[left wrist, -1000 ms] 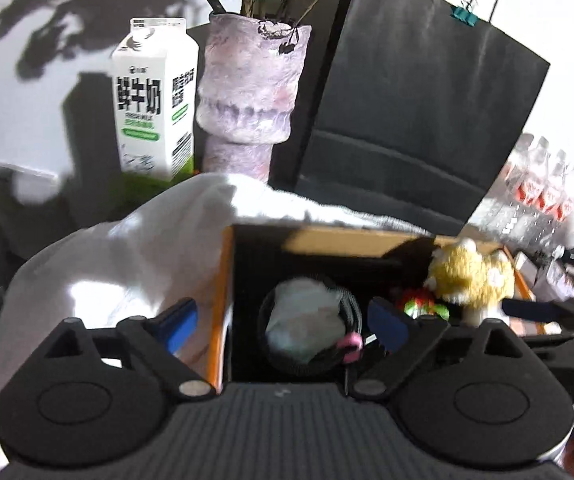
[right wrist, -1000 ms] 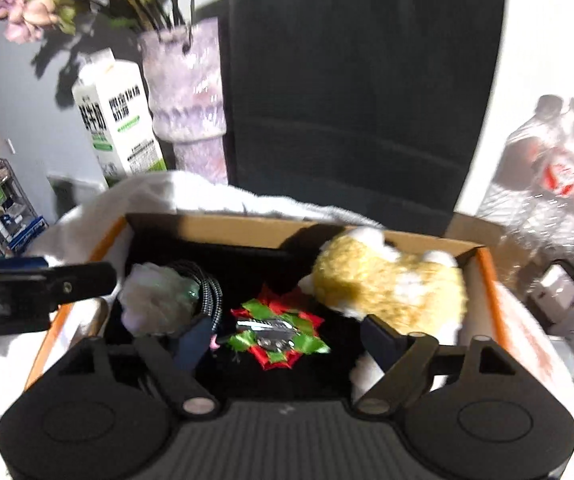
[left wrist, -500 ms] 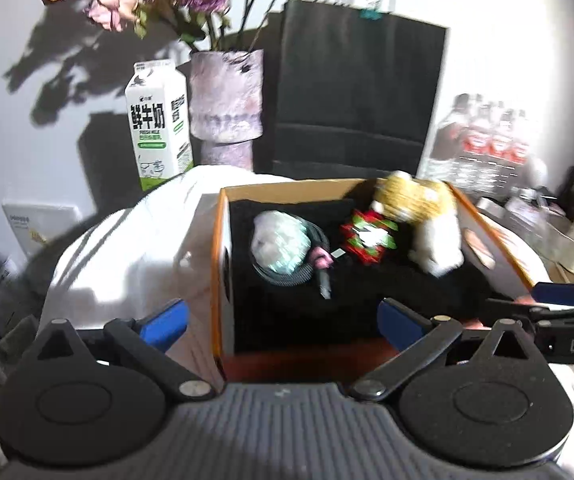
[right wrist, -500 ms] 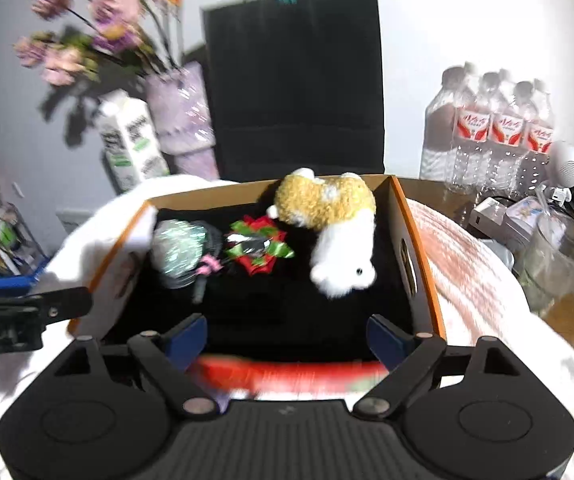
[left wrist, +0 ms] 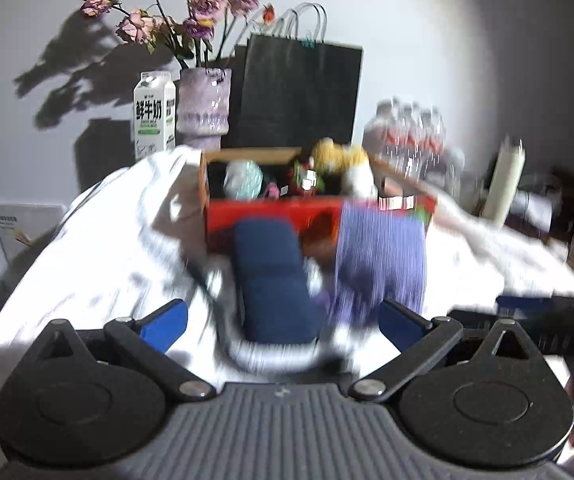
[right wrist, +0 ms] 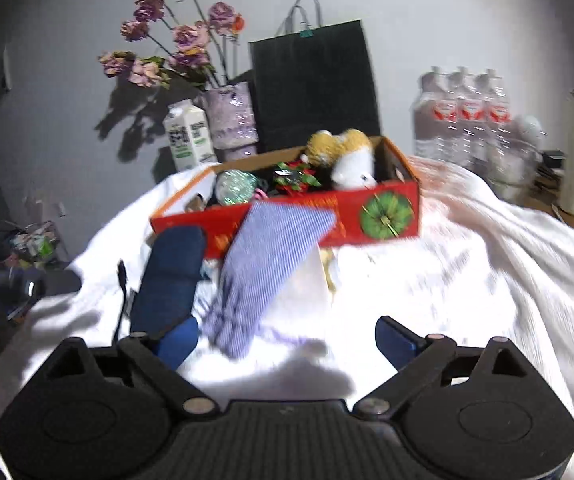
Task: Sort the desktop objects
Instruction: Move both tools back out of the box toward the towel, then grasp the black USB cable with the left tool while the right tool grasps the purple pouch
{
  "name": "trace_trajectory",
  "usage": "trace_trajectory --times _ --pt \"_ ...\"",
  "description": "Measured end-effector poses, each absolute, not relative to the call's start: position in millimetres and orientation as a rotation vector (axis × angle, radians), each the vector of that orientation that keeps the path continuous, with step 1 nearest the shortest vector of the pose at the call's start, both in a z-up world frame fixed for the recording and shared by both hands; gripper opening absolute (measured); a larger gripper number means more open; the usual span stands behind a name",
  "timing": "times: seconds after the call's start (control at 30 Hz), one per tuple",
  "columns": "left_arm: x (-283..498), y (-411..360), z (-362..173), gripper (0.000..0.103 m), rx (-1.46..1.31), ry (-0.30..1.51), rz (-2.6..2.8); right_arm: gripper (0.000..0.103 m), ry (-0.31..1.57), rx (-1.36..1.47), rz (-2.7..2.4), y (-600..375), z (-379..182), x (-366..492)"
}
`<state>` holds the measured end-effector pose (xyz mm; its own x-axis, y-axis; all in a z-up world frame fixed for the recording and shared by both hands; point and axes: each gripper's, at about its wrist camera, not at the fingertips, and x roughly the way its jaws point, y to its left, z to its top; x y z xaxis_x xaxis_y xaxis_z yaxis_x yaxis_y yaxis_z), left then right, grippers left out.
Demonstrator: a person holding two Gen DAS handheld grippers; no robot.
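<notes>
Both grippers stand spread and empty over the white cloth (right wrist: 467,264): the right gripper (right wrist: 287,340), whose jaws have just been opening, and the left gripper (left wrist: 283,320). Ahead lie a navy case (right wrist: 175,276) and a striped purple pouch (right wrist: 271,264), long axes running toward the red box (right wrist: 367,216), the pouch's far end against its front wall.

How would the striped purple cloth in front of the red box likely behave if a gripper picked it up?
The striped purple cloth looks thin, draped and fringed, so it would probably flop and hang. It seems light. Leaning against the red box, it may drag rather than lift cleanly.
</notes>
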<state>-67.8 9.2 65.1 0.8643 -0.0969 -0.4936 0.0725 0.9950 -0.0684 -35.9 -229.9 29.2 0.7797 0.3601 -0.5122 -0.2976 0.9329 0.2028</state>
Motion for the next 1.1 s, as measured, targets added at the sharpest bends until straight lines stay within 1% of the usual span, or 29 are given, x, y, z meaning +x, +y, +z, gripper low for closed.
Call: trace_trajectory --times 0.1,0.27,0.5,0.6,0.67,0.73,0.8,0.87,0.9,0.97,1.03,1.1 --pt "-87.8 9.3 38.9 0.103 -0.032 0.533 -0.072 0.095 0.571 0.126 0.391 -227.4 14.0 -55.5" --pt "-87.9 21.7 10.9 0.103 -0.085 0.619 -0.037 0.095 0.586 0.099 0.391 -223.6 1.5 -63.0" --pt "-81.7 27.4 14.7 0.103 -0.106 0.59 -0.015 0.094 0.555 0.133 0.407 -226.2 1.2 -63.3" --pt "-77.9 25.6 14.3 0.103 -0.097 0.582 -0.027 0.092 0.54 0.135 0.408 -224.9 2.7 -61.3" --pt "-72.0 25.9 15.0 0.103 -0.094 0.573 -0.027 0.088 0.521 0.134 0.406 -223.8 5.4 -59.4" --pt "-62.2 30.7 19.0 0.1 -0.107 0.552 -0.029 0.086 0.502 0.138 0.403 -224.0 9.1 -55.9" --pt "-50.5 36.7 24.6 0.089 -0.123 0.537 -0.026 0.084 0.5 0.144 0.409 -222.6 12.7 -48.9" --pt "-35.9 43.9 31.0 0.083 -0.137 0.519 -0.018 0.083 0.49 0.133 0.412 -219.8 16.0 -40.4" --pt "-28.8 46.5 33.6 0.081 -0.139 0.508 -0.013 0.083 0.484 0.119 0.408 -217.3 17.5 -35.4" --pt "-12.4 51.1 34.9 0.081 -0.137 0.493 -0.017 0.082 0.473 0.101 0.398 -213.5 19.3 -23.3" --pt "5.9 54.9 30.0 0.079 -0.141 0.516 -0.014 0.08 0.474 0.111 0.393 -211.3 20.1 -7.9" --pt "19.0 56.6 21.8 0.073 -0.144 0.545 -0.012 0.078 0.478 0.13 0.391 -209.4 19.6 6.2"
